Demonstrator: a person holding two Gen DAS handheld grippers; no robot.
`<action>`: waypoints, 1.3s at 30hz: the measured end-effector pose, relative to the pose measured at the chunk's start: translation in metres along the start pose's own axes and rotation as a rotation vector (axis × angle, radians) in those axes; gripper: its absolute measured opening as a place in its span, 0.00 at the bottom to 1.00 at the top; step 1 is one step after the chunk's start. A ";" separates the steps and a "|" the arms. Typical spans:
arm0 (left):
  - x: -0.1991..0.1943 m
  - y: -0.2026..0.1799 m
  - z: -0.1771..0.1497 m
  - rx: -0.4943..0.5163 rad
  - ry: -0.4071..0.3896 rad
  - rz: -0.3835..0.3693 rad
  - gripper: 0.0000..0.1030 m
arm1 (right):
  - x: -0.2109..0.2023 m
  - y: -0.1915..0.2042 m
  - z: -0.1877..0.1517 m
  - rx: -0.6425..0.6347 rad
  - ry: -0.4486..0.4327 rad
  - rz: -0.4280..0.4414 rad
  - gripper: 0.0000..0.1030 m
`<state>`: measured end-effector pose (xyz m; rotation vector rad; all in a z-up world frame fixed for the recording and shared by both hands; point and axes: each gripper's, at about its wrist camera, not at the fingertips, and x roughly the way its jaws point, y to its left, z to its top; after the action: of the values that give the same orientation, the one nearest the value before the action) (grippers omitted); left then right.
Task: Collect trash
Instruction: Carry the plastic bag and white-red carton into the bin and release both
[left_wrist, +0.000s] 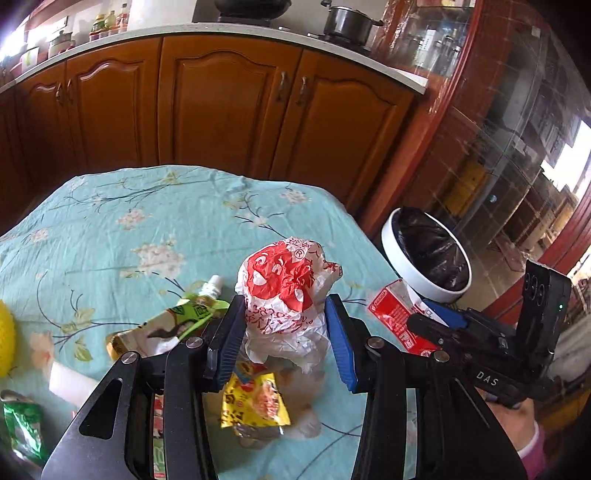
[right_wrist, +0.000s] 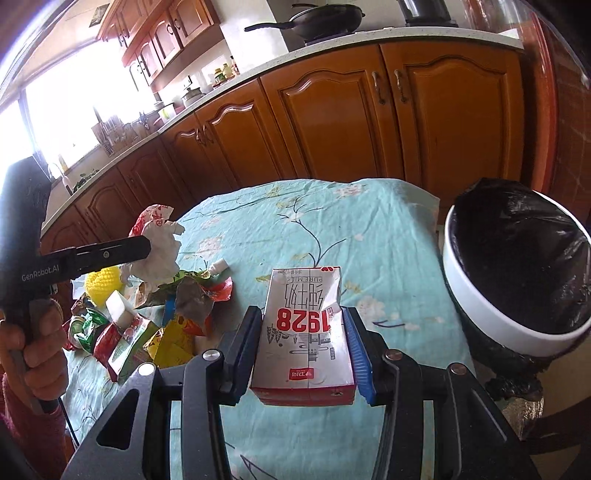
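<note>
Fingers of left gripper clench plastic bag; right view alone shows fingers clamping milk carton.

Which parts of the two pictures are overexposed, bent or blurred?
Right wrist view: the window at upper left is blown out white, and the countertop curves from fisheye distortion; the milk carton is sharp. Left wrist view: glare only at the top left corner, the plastic bag is slightly soft, and the picture corners go black.
</note>
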<state>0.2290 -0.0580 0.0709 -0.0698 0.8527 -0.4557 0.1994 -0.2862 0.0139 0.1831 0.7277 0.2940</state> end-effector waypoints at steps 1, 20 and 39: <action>0.001 -0.006 -0.002 0.007 0.003 -0.007 0.41 | -0.006 -0.004 -0.002 0.006 -0.007 -0.005 0.45; 0.031 -0.085 -0.014 0.117 0.076 -0.109 0.41 | -0.078 -0.059 0.001 0.083 -0.115 -0.110 0.45; 0.101 -0.172 0.042 0.238 0.144 -0.166 0.41 | -0.090 -0.131 0.027 0.144 -0.148 -0.218 0.45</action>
<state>0.2552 -0.2606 0.0677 0.1130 0.9317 -0.7220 0.1807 -0.4410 0.0553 0.2569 0.6157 0.0198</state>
